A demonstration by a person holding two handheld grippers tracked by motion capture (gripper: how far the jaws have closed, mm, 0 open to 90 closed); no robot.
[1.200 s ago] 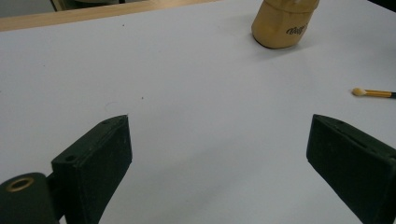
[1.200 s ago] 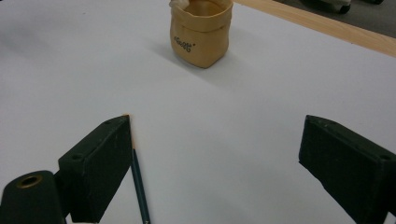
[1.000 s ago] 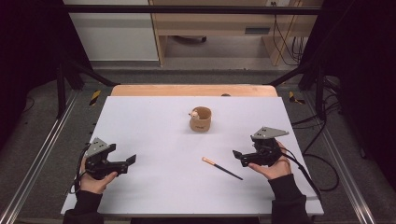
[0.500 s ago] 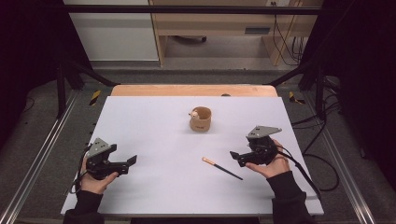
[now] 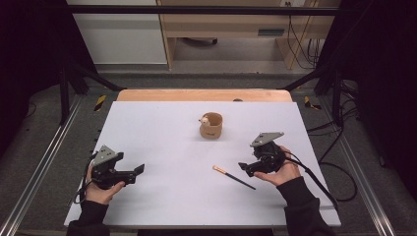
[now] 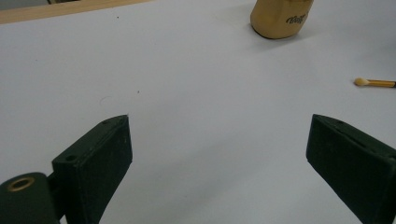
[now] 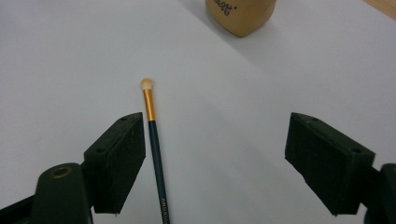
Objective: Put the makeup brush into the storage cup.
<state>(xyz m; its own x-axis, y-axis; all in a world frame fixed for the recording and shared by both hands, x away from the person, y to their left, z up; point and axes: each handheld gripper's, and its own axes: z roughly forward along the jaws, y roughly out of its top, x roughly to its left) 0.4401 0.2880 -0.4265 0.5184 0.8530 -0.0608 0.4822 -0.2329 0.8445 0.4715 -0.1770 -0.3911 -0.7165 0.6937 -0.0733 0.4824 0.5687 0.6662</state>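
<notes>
A thin dark brush (image 5: 234, 177) with a gold ferrule and a pale tip lies flat on the white table, right of centre. In the right gripper view the brush (image 7: 155, 145) runs up just inside the left jaw. My right gripper (image 5: 244, 167) is open and hovers right beside the brush's dark end. A tan cup (image 5: 211, 125) stands upright farther back, with something pale inside it. The cup's base (image 7: 240, 15) shows at the top of the right gripper view. My left gripper (image 5: 139, 170) is open at the front left, nothing between its jaws; the cup (image 6: 280, 17) and brush tip (image 6: 360, 82) lie far ahead of it.
The white table top (image 5: 162, 142) ends in a wooden strip (image 5: 204, 95) at the back. Metal rails (image 5: 39, 167) run along both sides. Cables (image 5: 339, 177) trail on the floor at the right.
My right gripper has slid a little toward the left and nearer the brush. The left gripper, the brush and the cup have stayed put.
</notes>
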